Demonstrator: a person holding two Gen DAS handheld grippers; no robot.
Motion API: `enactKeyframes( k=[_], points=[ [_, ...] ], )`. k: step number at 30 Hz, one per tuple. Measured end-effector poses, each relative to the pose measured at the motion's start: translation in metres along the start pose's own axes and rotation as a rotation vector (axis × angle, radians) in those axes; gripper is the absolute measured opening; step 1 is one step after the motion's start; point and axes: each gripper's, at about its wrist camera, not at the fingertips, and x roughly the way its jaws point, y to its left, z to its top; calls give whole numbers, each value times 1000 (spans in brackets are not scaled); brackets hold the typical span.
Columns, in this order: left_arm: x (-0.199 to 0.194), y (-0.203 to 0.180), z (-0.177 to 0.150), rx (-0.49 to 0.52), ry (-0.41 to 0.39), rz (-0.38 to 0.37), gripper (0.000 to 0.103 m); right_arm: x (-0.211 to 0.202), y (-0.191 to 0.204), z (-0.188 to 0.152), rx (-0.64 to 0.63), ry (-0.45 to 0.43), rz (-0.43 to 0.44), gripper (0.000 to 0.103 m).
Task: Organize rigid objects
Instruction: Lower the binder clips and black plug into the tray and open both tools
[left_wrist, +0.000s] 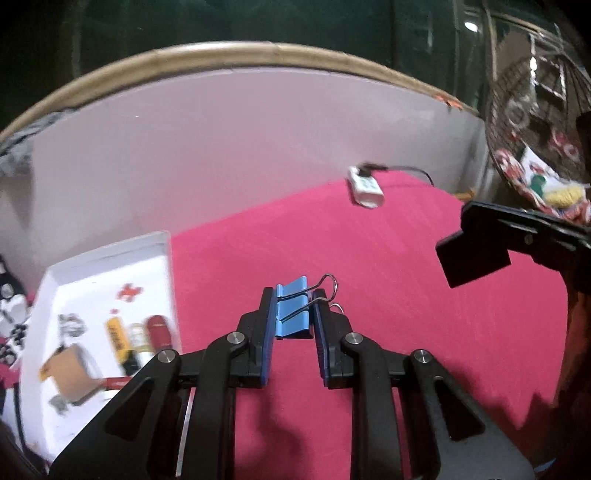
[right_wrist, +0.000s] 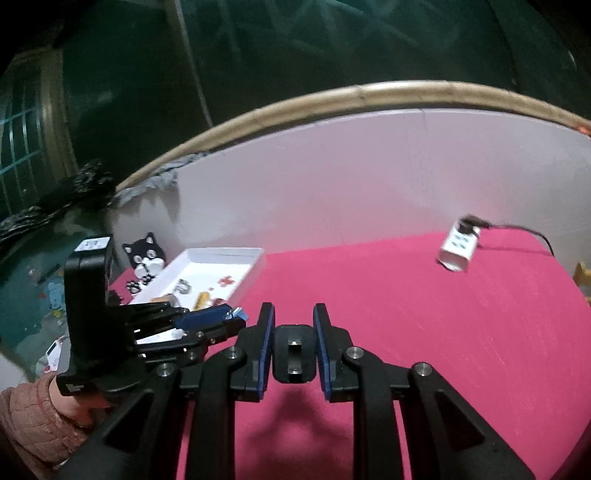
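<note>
My left gripper (left_wrist: 294, 308) is shut on a blue binder clip (left_wrist: 293, 314) with wire handles, held above the pink cloth. It also shows in the right wrist view (right_wrist: 236, 316), just right of the white tray. My right gripper (right_wrist: 294, 334) is shut on a black plug adapter (right_wrist: 294, 353); the same adapter shows at the right in the left wrist view (left_wrist: 471, 258). The white tray (left_wrist: 110, 258) at the left holds several small items: a lighter, a red piece, a cardboard piece, metal clips. It also shows in the right wrist view (right_wrist: 236, 254).
A white charger (left_wrist: 365, 188) with a black cable lies at the far right of the pink cloth (left_wrist: 406, 332); it also shows in the right wrist view (right_wrist: 458, 249). A pale board stands behind. A black-and-white cat figure (right_wrist: 147, 260) stands left of the tray.
</note>
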Motion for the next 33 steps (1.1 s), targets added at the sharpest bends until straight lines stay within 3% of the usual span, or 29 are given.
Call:
enactKeyframes(
  k=[17, 33],
  points=[
    [-87, 78, -18, -189, -156, 198, 18, 7, 95, 29, -147, -64, 138, 20],
    [-136, 137, -45, -295, -198, 333, 18, 31, 169, 44, -233, -59, 239, 20]
  ],
)
